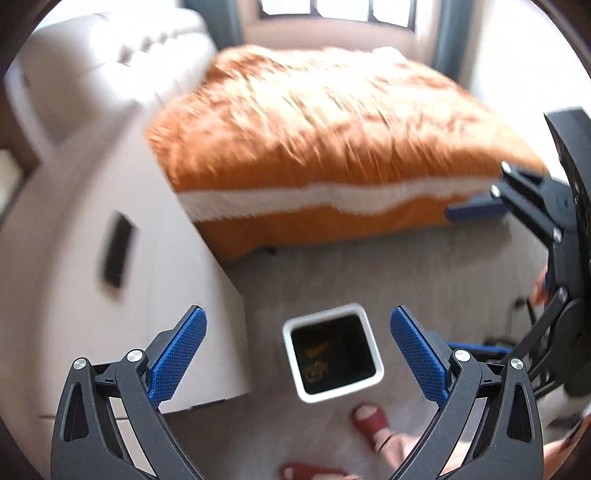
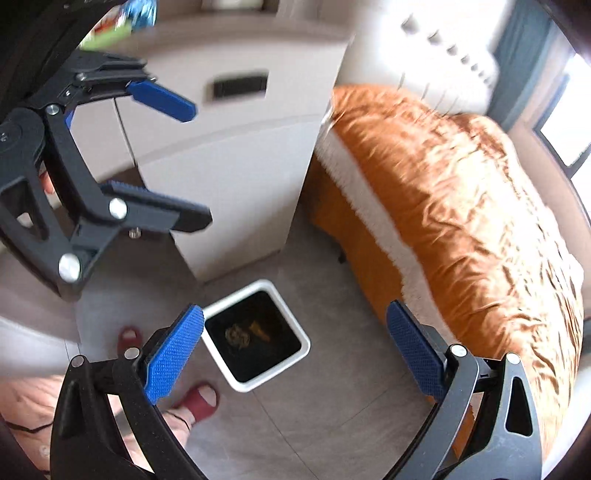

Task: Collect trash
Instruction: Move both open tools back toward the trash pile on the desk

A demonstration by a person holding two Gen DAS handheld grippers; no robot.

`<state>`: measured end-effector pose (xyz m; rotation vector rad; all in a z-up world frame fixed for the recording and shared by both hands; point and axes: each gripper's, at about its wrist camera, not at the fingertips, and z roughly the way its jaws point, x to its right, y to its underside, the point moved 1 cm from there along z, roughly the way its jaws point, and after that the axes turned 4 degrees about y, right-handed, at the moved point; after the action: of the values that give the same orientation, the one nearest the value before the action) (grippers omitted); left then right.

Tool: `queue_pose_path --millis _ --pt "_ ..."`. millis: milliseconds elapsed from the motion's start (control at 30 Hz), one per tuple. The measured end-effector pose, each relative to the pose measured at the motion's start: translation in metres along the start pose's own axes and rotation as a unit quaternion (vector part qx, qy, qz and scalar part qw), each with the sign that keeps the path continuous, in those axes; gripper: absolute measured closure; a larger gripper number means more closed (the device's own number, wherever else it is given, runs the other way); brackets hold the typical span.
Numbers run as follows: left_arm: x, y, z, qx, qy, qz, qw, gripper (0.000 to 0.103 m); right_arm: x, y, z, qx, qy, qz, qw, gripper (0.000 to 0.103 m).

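Note:
A white square trash bin [image 1: 332, 352] with a dark inside stands on the grey floor, with yellowish crumpled trash [image 1: 317, 363] at its bottom. It also shows in the right wrist view [image 2: 256, 334], with the trash [image 2: 243, 334] inside. My left gripper [image 1: 297, 354] is open and empty, high above the bin. My right gripper [image 2: 293, 350] is open and empty, also above the bin. The right gripper shows at the right edge of the left wrist view [image 1: 476, 273]. The left gripper shows at the upper left of the right wrist view [image 2: 201, 162], open.
A bed with an orange cover [image 1: 332, 129] lies beyond the bin. A white bedside cabinet [image 1: 122, 236] with a dark handle slot stands left of the bin. The person's feet in red slippers [image 1: 371, 421] are on the floor by the bin. Colourful packaging [image 2: 122, 18] is blurred at the top left.

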<state>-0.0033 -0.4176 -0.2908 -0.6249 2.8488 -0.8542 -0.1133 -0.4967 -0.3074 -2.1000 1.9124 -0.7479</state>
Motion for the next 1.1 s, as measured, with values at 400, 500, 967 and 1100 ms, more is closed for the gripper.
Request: queue_pose_path --millis 400,500,967,1100 --pt "-0.061 -0.017 -0.131 0.087 -0.100 -0.087 0.9874 0.005 -0.016 -0.089 -0.085 0.093 0.003 0.048 0.994 0.005" --pt "-0.081 -0.010 -0.156 0.095 -0.124 -0.108 0.9818 0.005 -0.028 -0.113 -0.097 0.113 -0.005 0.047 0.992 0.005" --pt "-0.175 0.048 -0.244 0.127 -0.216 -0.198 0.9476 0.005 -0.117 -0.213 -0.115 0.160 -0.065 0.015 0.985 0.005" --pt "-0.204 0.079 -0.265 0.131 -0.246 -0.243 0.9293 0.005 -0.146 -0.237 -0.115 0.169 -0.078 0.001 0.982 0.005"
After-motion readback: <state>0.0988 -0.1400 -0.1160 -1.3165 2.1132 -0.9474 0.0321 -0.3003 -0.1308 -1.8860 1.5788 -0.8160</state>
